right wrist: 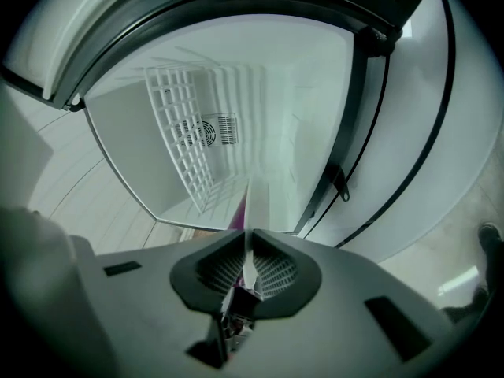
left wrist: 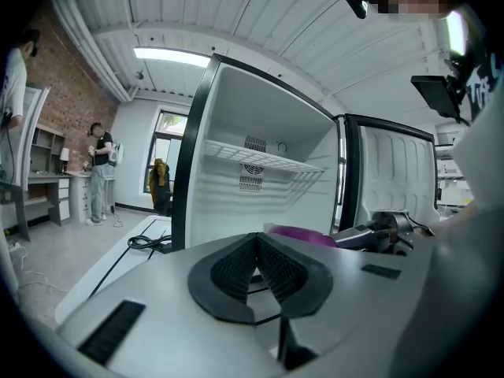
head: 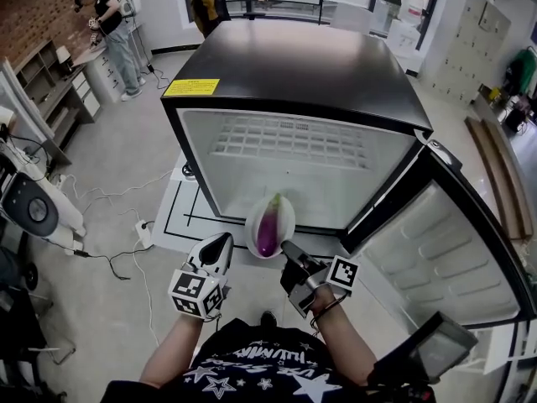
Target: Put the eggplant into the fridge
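A purple eggplant [head: 268, 227] lies on a small white plate [head: 254, 240] held in front of the open black fridge [head: 302, 74], just below its lower front edge. My right gripper [head: 287, 248] is shut on the plate's near rim. In the right gripper view the plate [right wrist: 256, 199] shows edge-on between the jaws of the right gripper [right wrist: 246, 263], with a purple sliver of eggplant [right wrist: 238, 217] beside it. My left gripper [head: 221, 243] is shut and holds nothing, just left of the plate. The left gripper [left wrist: 256, 268] sees the eggplant [left wrist: 303, 235] to its right.
The fridge door [head: 445, 250] stands swung open at the right. Inside, a white wire shelf [head: 294, 141] spans the upper part. Cables [head: 117, 225] and a white machine [head: 33, 208] lie on the floor at left. A person [head: 113, 28] stands at the back left.
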The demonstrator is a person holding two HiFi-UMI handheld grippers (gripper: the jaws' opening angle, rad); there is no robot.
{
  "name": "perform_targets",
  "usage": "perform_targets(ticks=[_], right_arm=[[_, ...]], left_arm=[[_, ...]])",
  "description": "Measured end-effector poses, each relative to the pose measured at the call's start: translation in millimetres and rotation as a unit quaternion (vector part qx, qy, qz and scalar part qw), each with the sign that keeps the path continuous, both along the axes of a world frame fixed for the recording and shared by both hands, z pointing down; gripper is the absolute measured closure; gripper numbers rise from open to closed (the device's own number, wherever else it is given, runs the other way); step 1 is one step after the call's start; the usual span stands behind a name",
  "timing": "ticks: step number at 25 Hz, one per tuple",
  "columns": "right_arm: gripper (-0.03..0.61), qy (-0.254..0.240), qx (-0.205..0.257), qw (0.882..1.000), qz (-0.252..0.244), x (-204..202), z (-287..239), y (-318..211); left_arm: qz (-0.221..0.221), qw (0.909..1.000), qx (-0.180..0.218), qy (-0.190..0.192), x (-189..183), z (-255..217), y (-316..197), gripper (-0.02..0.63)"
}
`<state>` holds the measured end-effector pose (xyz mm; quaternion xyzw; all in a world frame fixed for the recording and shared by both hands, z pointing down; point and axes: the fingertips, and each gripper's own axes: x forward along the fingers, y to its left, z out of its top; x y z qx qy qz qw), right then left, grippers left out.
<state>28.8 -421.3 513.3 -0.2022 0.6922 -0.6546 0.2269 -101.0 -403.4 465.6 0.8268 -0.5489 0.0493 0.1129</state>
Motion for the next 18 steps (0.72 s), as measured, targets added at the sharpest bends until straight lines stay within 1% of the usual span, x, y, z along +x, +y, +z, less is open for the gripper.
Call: perform_targets(ticks=[3, 8, 14, 18], right_arm=[[0.552, -0.004, 0.002, 1.0, -0.009, -1.8, -0.3, -4.0], [0.552, -0.004, -0.008, 1.0, -0.006, 1.6, 5.3, -10.2], [0.552, -0.002, -0.012, 1.0, 0.012, 4.3, 7.6, -24.2], [0.552, 0.003, -0.013, 0.999, 0.03, 4.0, 8.0, -40.8]], left_arm=[[0.002, 1.0, -0.001, -0.005, 6.1, 1.8, -3.7, 0.604], [0.005, 1.0, -0.006, -0.005, 11.5, 5.2, -8.4, 0.604], [0.004, 0.9999, -0.01, -0.005, 0.1, 7.4, -21.8, 0.604], [0.015, 0.9998, -0.006, -0.009, -5.4, 4.6, -39.6, 0.604]])
